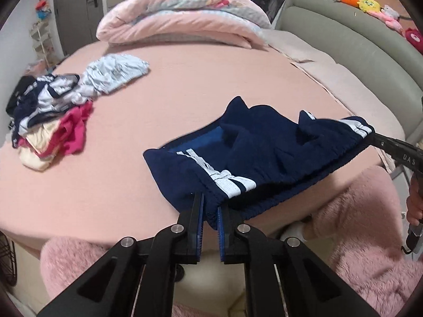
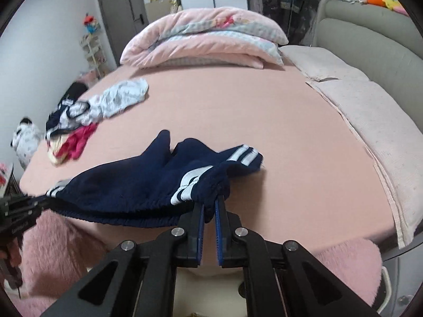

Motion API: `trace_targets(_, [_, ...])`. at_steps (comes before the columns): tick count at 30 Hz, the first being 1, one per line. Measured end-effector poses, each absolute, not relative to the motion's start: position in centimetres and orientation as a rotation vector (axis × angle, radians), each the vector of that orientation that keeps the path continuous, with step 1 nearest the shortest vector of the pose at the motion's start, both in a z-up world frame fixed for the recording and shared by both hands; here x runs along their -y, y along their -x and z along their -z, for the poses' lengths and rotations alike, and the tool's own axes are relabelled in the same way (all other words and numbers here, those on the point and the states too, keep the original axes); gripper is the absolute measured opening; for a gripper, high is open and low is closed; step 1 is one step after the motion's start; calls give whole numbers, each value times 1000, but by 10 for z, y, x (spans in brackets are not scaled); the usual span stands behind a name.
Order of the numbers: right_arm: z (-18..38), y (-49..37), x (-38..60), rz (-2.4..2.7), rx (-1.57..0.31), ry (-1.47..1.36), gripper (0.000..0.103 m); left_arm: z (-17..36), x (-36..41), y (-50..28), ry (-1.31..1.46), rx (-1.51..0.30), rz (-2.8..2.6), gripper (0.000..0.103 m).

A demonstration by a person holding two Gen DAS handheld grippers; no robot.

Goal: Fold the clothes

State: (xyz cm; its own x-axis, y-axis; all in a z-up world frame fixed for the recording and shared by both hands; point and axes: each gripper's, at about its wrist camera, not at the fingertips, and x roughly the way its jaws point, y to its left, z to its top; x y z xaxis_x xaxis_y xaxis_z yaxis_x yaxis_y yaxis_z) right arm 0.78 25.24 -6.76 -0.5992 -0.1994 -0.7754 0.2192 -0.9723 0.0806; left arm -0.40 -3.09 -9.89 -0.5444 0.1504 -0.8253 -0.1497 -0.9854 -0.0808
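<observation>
Navy shorts (image 1: 264,148) with white side stripes hang stretched by the waistband over the near edge of the pink bed (image 1: 185,84). My left gripper (image 1: 210,206) is shut on the left end of the waistband. My right gripper (image 2: 210,206) is shut on the right end of the navy shorts (image 2: 148,185). The right gripper also shows at the right edge of the left wrist view (image 1: 391,145), and the left one at the left edge of the right wrist view (image 2: 23,208). The legs of the shorts rest on the bed.
A pile of unfolded clothes (image 1: 53,116) lies at the bed's left side, also seen in the right wrist view (image 2: 87,116). A folded pink duvet (image 1: 182,18) sits at the far end. Pillows (image 2: 357,111) and a grey headboard (image 1: 343,39) line the right. My legs in pink fluffy trousers (image 1: 370,227) are below.
</observation>
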Motion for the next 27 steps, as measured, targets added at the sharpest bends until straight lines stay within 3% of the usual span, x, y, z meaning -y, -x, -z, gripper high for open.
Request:
trace_targets(4, [126,53,-240,2564,-80,-1375,5,123,16,41,1438,-77,-2577,7])
trace_targets(7, [113,120,-242,2562,-19,-1357,5,103,5,100,1356,-154,-2605,7])
trace_targets(9, [91,149,-247,2590,19,-1277,5,61,4,129,1224,-187,-2674,6])
trace_targets(13, [-16,156,-251,2719,27,-973,5,-51,8,153,864,-235,-2817,7])
trace_targets(17, [-62,142,-261,2760,58,-743,5,-88,13,136,675,-284,-2882,7])
trace_targets(19, [-50,127,-259,2765,56,-771,5,-71,10,121,687,-324,-2885,7])
trace_targets(22, [8,112,-244,2757,-38,-958,5,4,4,109,941,-327,-2821,7])
trace_targets(27, [164,100,-233,2548,-71,-1494,5,160,-2,108,1504,-309,-2586,7])
